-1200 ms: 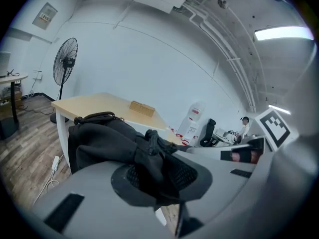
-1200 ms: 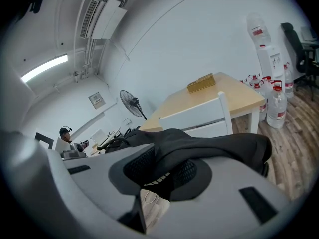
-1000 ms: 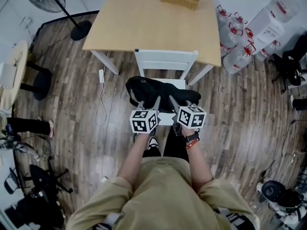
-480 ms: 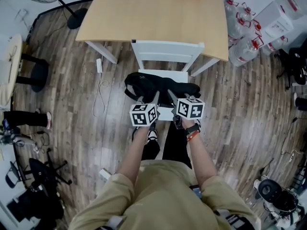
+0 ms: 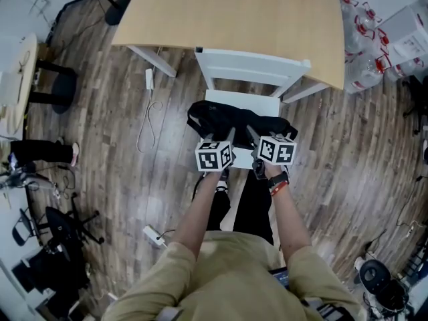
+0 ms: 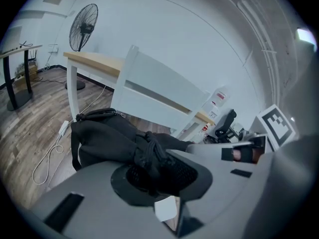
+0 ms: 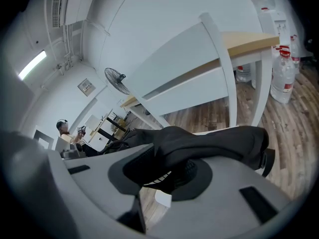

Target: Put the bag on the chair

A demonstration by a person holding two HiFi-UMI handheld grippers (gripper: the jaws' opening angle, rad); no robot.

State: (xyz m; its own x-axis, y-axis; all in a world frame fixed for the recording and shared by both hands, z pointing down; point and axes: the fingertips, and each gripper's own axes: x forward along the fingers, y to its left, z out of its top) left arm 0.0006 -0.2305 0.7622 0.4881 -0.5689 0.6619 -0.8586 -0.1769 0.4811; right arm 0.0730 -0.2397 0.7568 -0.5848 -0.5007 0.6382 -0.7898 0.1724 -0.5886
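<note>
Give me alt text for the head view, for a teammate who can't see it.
Seen from above, the person's left gripper and right gripper each grip a black bag at the seat of a white chair, which is pushed up to a wooden table.

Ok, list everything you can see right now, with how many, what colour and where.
bag: one, black, over the chair's seat
chair: one, white, its back toward the table
table: one, light wood top with white legs, behind the chair
water bottles: several, clear with red tops, on the floor right of the table
fan: one, black, standing past the table's left end
cable: one, white, on the floor left of the chair
left gripper: one, grey, shut on the bag's near edge
right gripper: one, grey, shut on the bag's near edge
</note>
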